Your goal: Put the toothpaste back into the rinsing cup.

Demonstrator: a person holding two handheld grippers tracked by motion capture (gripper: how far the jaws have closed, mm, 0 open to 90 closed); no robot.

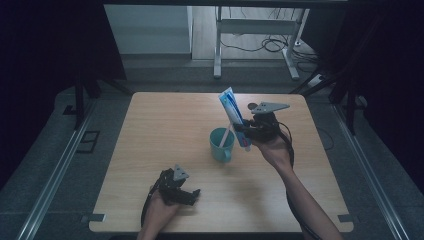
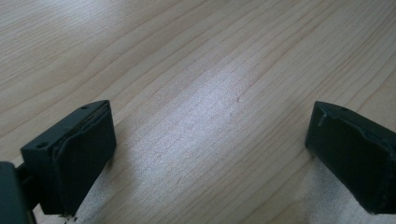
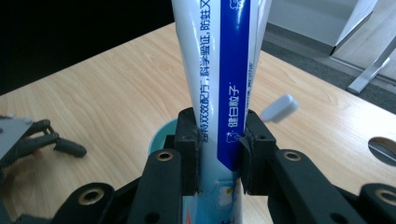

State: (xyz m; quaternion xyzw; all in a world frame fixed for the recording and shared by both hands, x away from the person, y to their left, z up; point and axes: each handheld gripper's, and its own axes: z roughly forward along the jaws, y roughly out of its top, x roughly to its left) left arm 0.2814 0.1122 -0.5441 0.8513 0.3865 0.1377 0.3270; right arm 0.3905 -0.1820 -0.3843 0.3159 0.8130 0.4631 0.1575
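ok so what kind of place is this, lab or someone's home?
Probably a lab or recording rig, not a home: a bare wooden table flanked by floor rails, dark curtains at both sides, and cables under a desk frame behind.

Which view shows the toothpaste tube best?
The right gripper view: the toothpaste tube stands close up, clamped in the right claw, its print readable. The high view shows it small, tilted above the teal cup.

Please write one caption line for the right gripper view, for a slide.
Right gripper, jaws shut on an upright toothpaste tube, above a teal cup on the wooden table.
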